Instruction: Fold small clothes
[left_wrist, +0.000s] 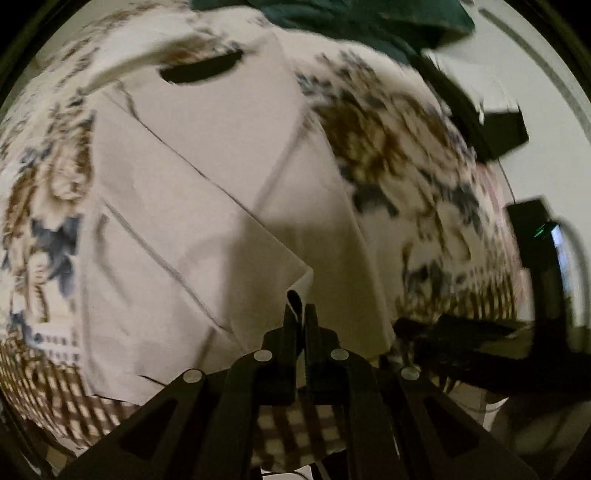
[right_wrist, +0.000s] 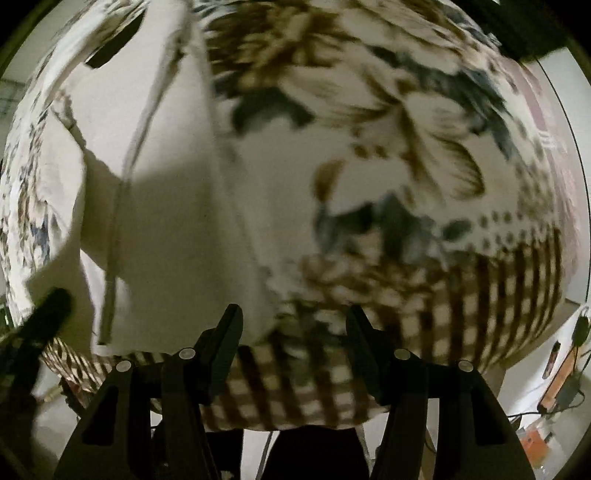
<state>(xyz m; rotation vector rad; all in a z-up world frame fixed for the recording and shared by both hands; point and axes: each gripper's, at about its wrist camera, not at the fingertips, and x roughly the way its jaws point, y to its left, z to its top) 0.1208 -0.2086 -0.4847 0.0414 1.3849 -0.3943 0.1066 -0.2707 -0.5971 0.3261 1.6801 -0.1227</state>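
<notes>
A white garment (left_wrist: 207, 192) lies spread on a floral and checked tablecloth (left_wrist: 391, 147). My left gripper (left_wrist: 300, 314) is shut on a folded corner of the white garment and holds it lifted over the rest of the cloth. In the right wrist view the same white garment (right_wrist: 166, 206) lies at the left, with a seam running down it. My right gripper (right_wrist: 293, 317) is open and empty, above the tablecloth (right_wrist: 406, 184) just right of the garment's edge. Both views are blurred.
A dark green cloth (left_wrist: 354, 22) lies at the far edge of the table. The black frame of the other gripper (left_wrist: 480, 332) shows at the right. The table's front edge (right_wrist: 295, 421) is close below my right gripper. Floor clutter (right_wrist: 561, 387) lies at the right.
</notes>
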